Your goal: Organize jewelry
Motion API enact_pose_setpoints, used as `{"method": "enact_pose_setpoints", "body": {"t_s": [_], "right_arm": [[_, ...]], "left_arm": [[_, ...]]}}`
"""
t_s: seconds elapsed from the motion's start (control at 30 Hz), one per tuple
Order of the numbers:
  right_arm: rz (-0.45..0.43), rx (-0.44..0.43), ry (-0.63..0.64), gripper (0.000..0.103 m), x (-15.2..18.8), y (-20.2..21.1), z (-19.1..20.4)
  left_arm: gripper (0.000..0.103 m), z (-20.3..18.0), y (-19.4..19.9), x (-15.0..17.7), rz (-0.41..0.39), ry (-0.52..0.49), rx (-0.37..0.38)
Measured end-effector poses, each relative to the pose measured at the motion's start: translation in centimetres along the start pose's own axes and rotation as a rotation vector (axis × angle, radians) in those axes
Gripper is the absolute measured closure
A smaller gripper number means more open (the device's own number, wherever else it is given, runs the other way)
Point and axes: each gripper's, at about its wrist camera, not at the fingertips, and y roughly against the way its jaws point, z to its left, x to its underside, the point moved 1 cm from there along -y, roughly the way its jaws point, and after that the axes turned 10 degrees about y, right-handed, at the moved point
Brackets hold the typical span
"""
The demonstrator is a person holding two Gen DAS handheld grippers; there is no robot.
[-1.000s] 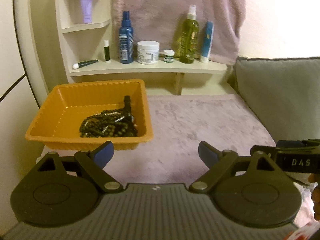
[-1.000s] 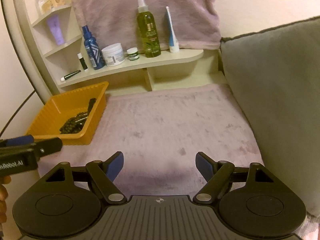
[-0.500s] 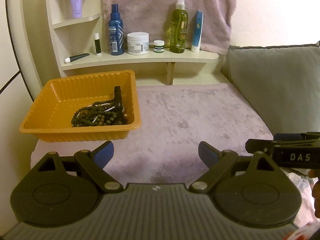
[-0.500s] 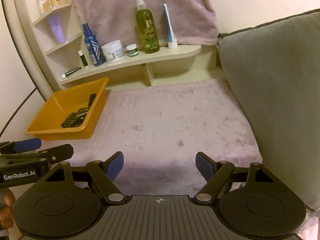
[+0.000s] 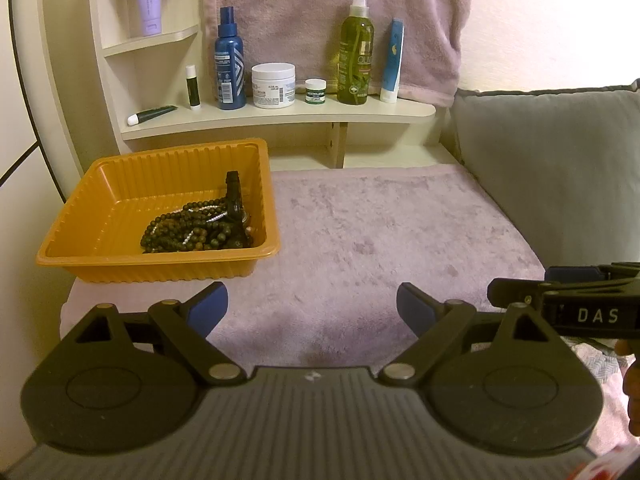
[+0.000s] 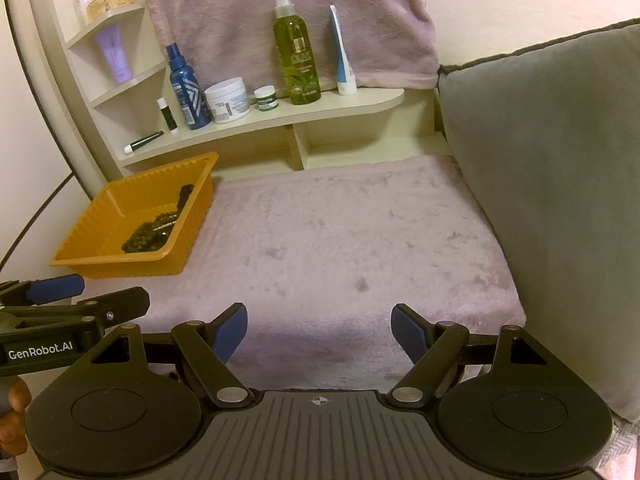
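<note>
Dark beaded jewelry [image 5: 196, 230] in orange tray [image 5: 120, 192]

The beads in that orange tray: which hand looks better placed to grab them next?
Probably the left. The beads and orange tray lie just ahead of the open left gripper; from the open right gripper they sit far off to the side.

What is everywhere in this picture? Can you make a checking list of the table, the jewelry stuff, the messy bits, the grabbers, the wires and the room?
Surface: pinkish plush cover, bare beside the tray.
Job's things: orange tray at the left edge; beaded necklaces and a black strap-like piece piled in its near right corner.
Clutter: shelf carrying blue spray bottle, white jar, small green jar, olive spray bottle, tubes.
Grippers: left gripper open, empty; right gripper open, empty.
Cables: nothing seen.
Surroundings: grey cushion on the right; pink towel hanging behind the shelf.
</note>
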Motion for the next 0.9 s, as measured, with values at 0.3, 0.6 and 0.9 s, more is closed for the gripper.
{"method": "enact_pose_setpoints", "body": {"t_s": [0.3, 0.6, 0.9], "right_arm": [[0.000, 0.002, -0.001, 0.024, 0.02, 0.02, 0.11], [-0.002, 0.002, 0.000, 0.024, -0.05, 0.09, 0.29], [-0.003, 0.004, 0.001, 0.024, -0.09, 0.14, 0.53]], "left_arm": [[0.012, -0.01, 0.03, -0.01, -0.001, 0.001, 0.001], [0.012, -0.11, 0.08, -0.13, -0.002, 0.002, 0.001], [0.012, -0.18, 0.15, -0.36, -0.005, 0.002, 0.002]]}}
